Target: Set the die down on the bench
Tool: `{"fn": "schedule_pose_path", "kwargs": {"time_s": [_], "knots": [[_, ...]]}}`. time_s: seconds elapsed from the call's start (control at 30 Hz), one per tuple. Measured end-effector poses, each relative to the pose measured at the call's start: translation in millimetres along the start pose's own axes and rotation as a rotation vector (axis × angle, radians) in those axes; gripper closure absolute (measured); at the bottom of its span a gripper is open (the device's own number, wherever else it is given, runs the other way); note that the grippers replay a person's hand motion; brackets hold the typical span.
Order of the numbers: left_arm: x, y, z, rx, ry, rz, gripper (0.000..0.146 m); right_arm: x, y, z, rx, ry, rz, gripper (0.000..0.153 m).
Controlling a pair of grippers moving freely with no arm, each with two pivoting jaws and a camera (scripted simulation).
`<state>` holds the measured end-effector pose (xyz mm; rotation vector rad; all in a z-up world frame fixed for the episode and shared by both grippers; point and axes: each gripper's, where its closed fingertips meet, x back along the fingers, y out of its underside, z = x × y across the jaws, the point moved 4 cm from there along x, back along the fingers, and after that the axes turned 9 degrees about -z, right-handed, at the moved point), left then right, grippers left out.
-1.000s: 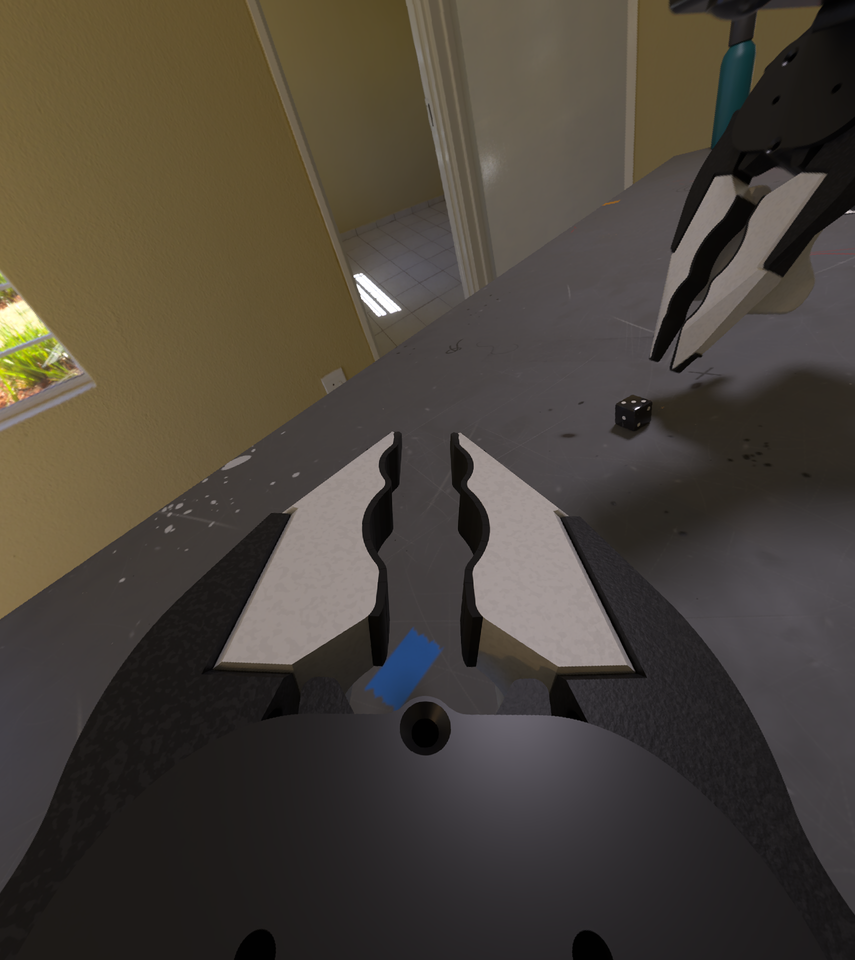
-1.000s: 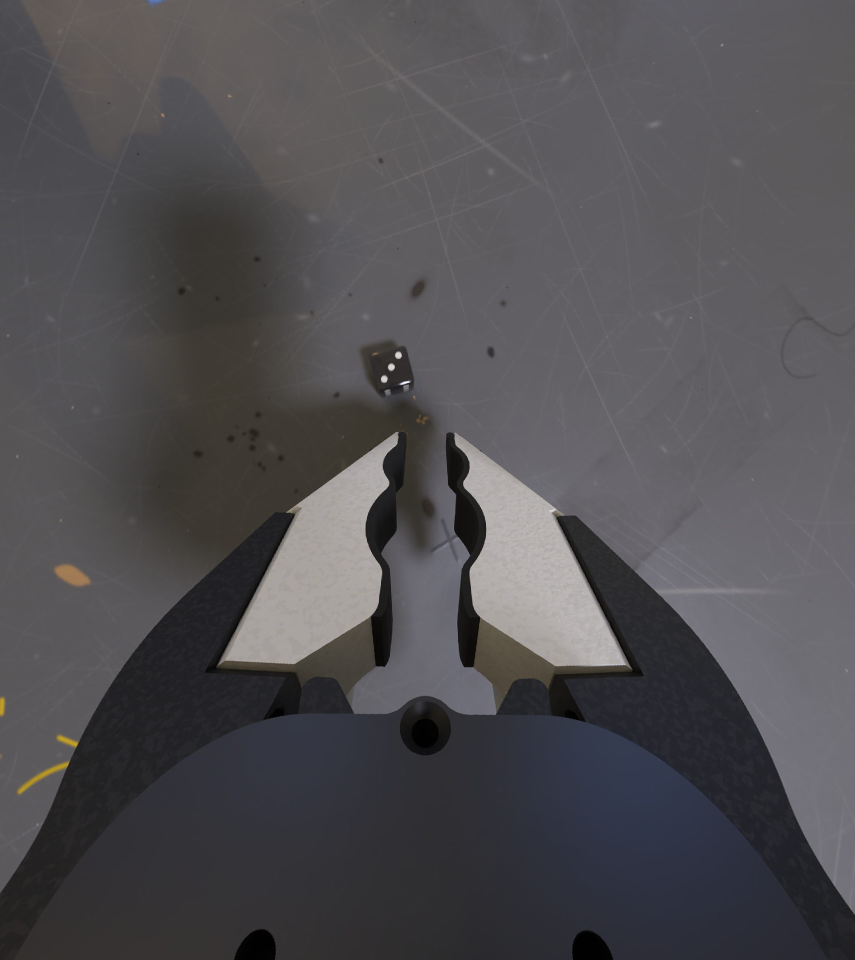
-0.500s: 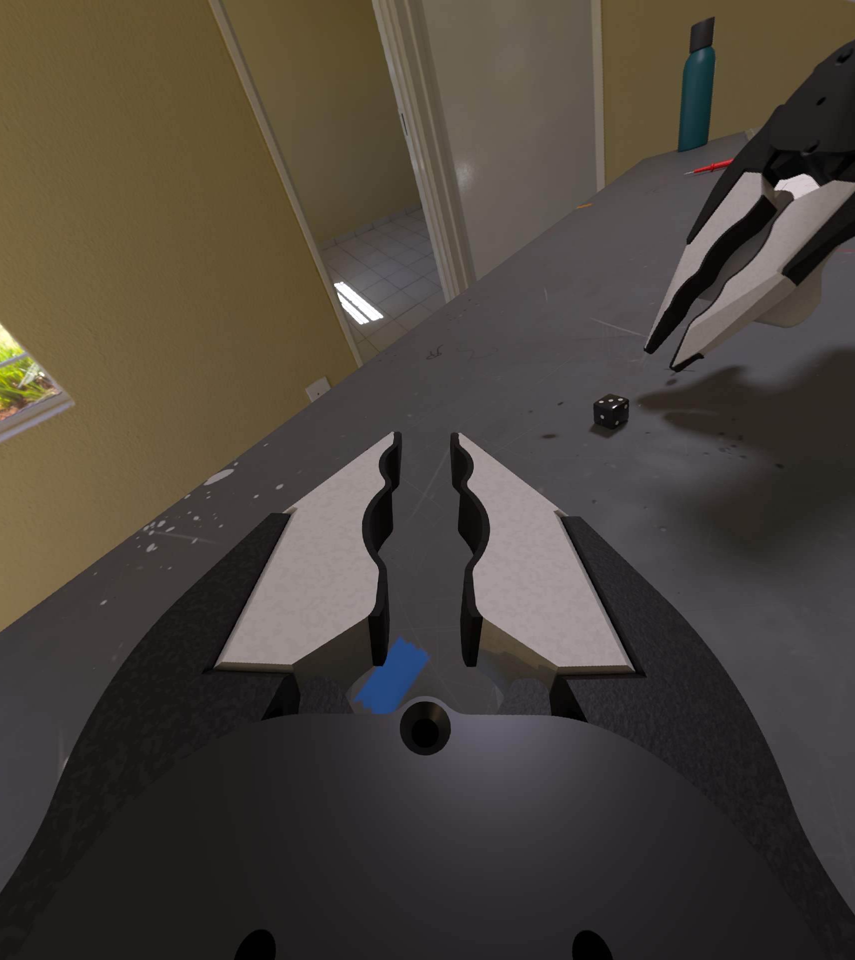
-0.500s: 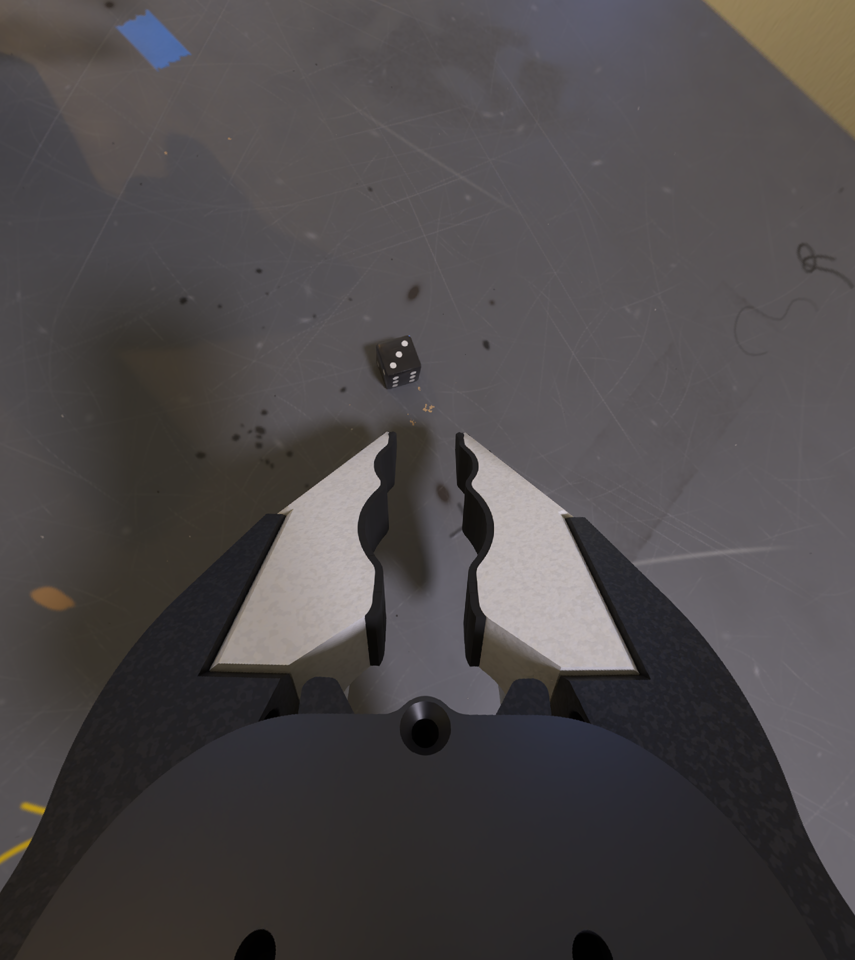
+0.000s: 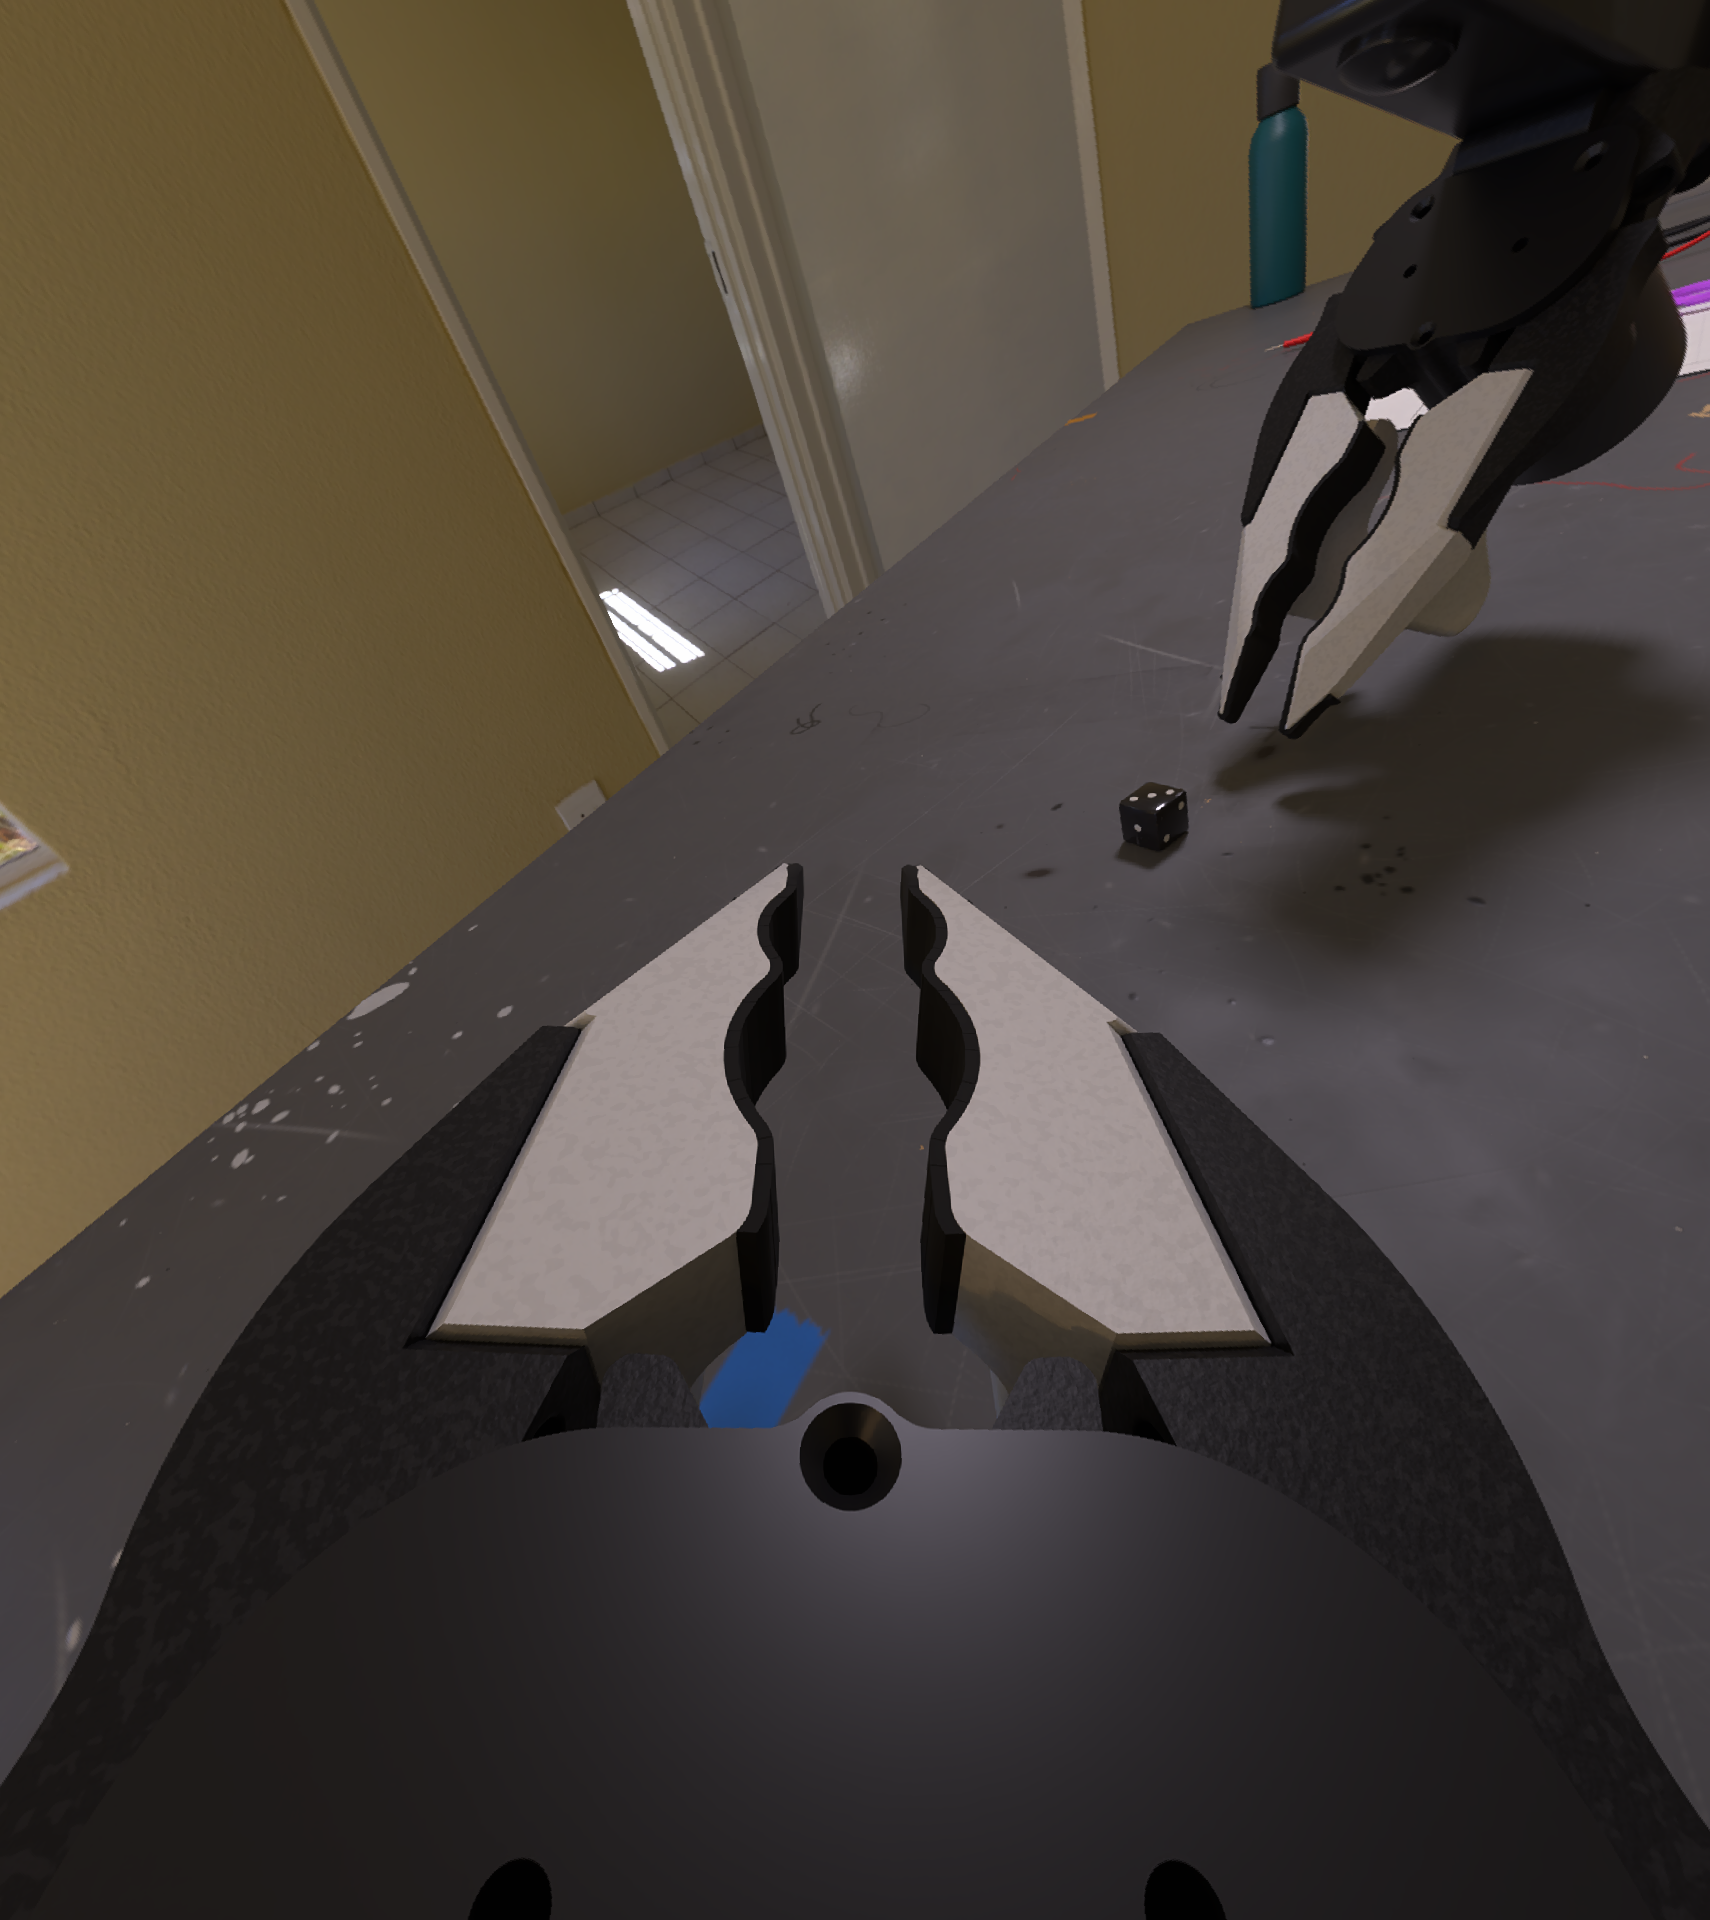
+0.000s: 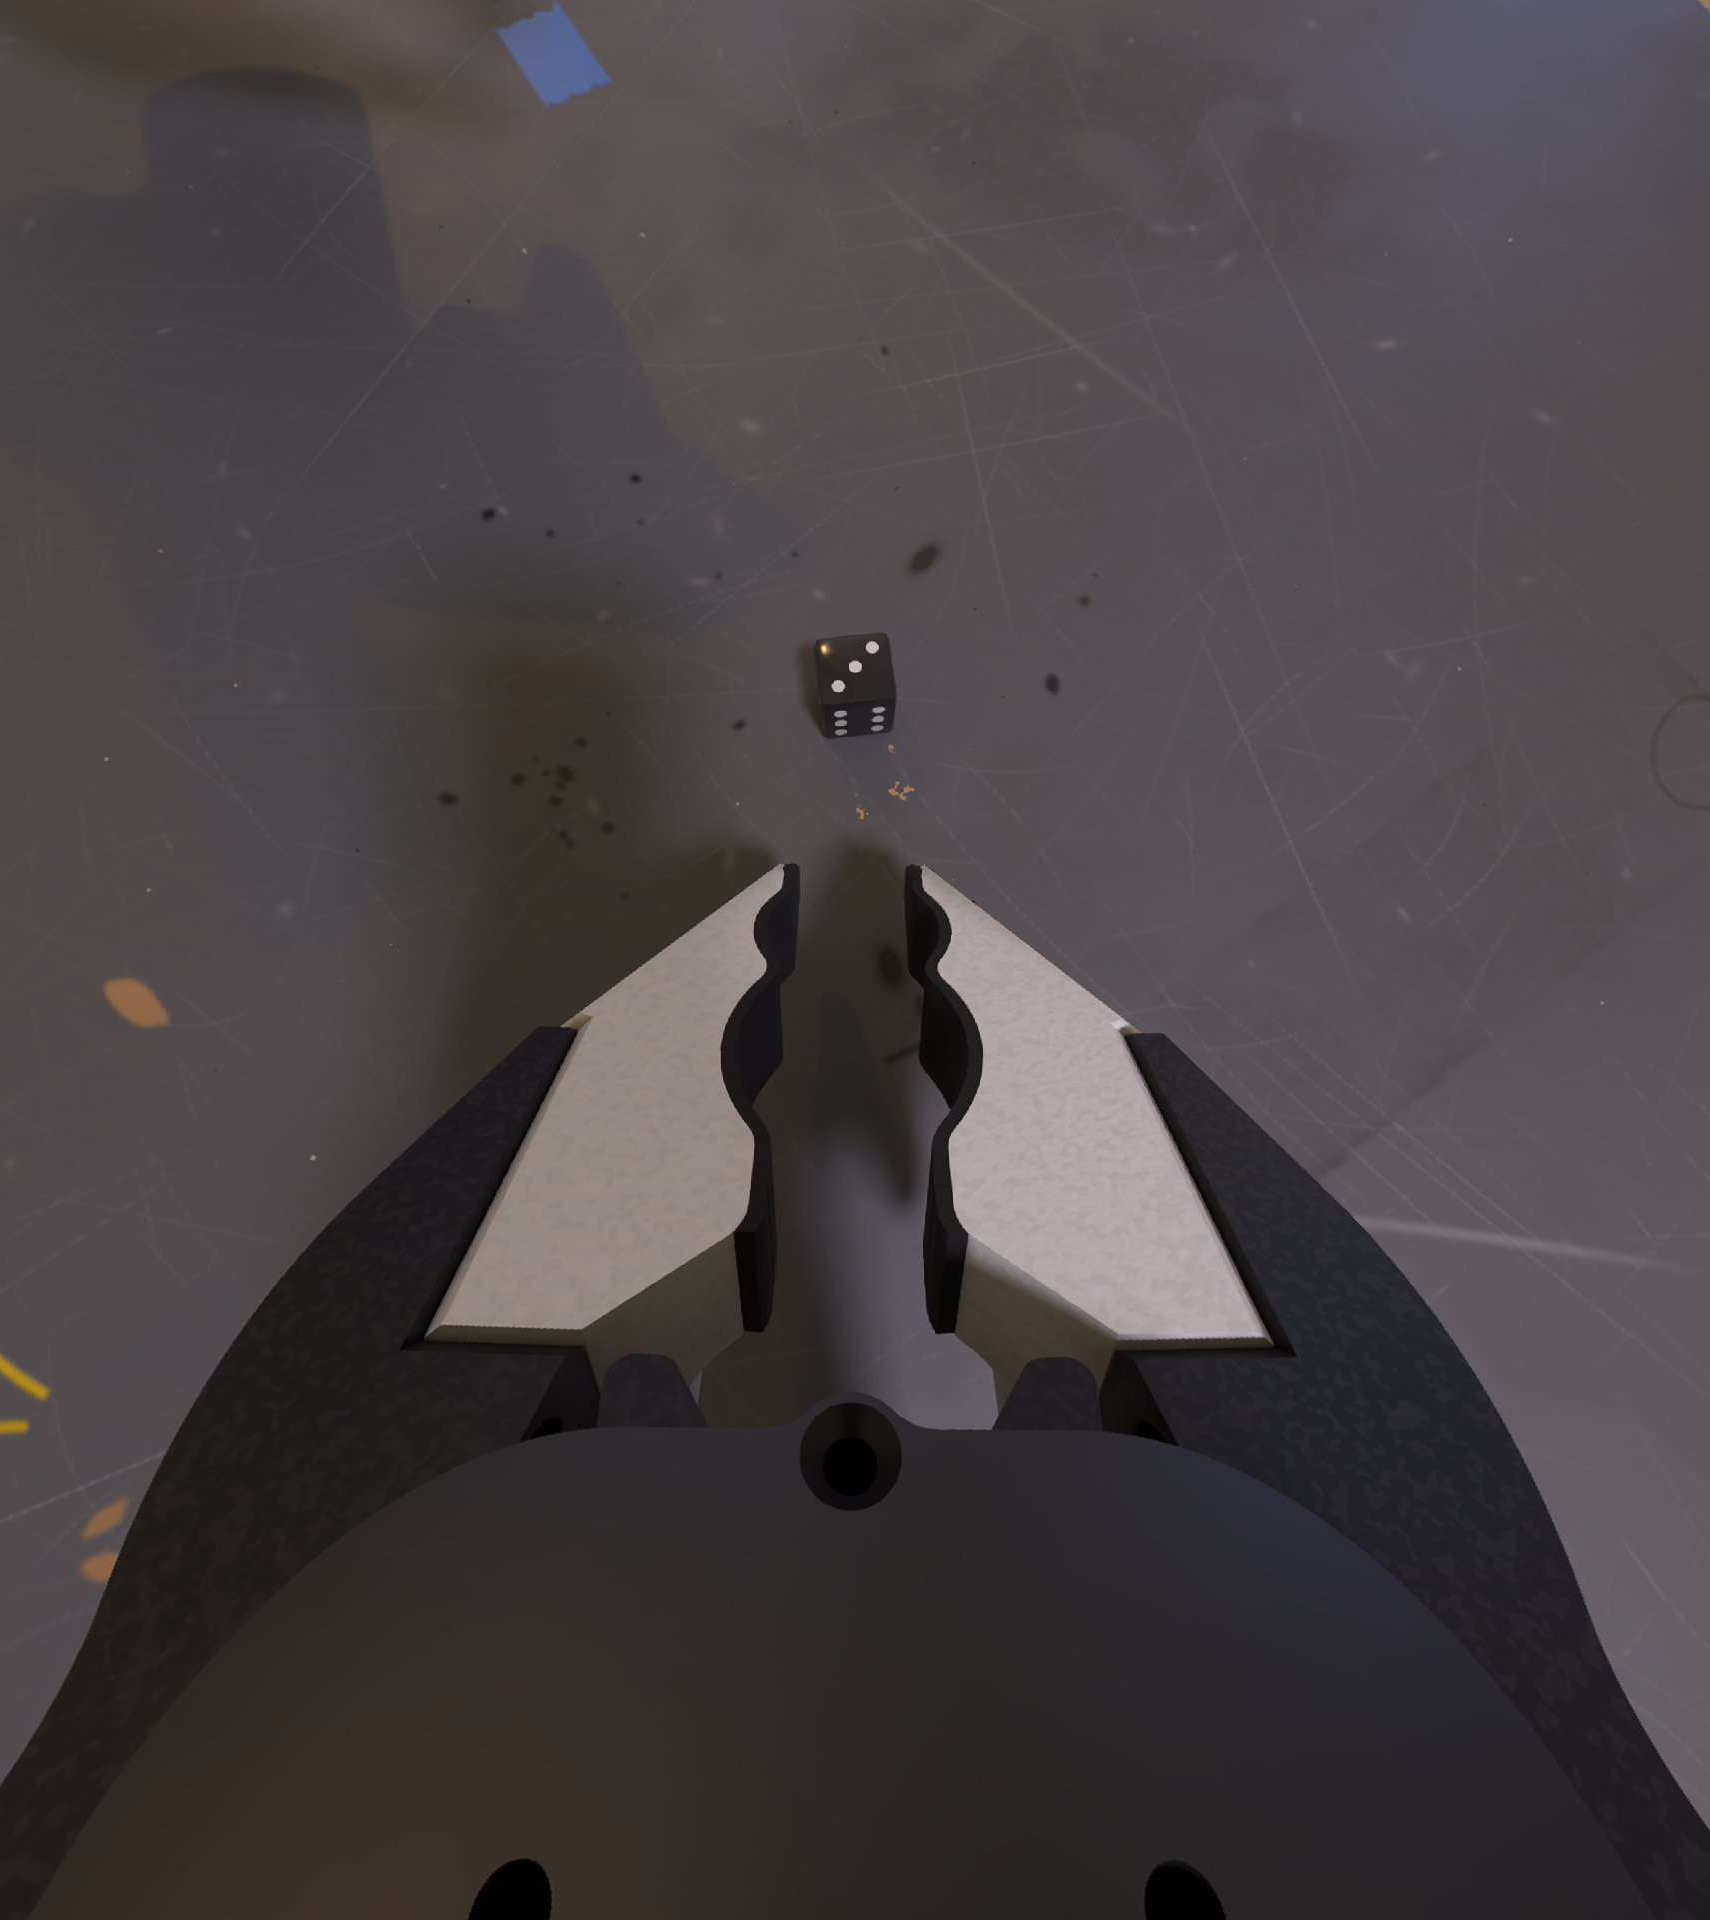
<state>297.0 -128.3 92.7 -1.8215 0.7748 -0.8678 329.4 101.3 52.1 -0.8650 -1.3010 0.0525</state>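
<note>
The black die sits flat on the table, just ahead of the right gripper, whose fingers stand slightly apart and empty above it. A cube, it has no long axis. The left gripper, fingers also apart, lies farther off. The table is dark, scratched and speckled; yellow walls and a doorway lie beyond.

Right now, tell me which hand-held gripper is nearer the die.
The right hand-held gripper: it hangs open, tips pointing down, just beyond the black die lying on the bench. The left hand-held gripper, also open and empty, sits farther off.
</note>
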Motion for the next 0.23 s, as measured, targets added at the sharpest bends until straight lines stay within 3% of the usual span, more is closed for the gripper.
{"fn": "schedule_pose_path", "kwargs": {"time_s": [0.23], "knots": [[-1.4, 0.5, 2.7, -0.02, 0.015, -0.009, 0.127, -8.5, 1.5, -9.8, 0.014, -0.108, -0.031, 0.134]]}}
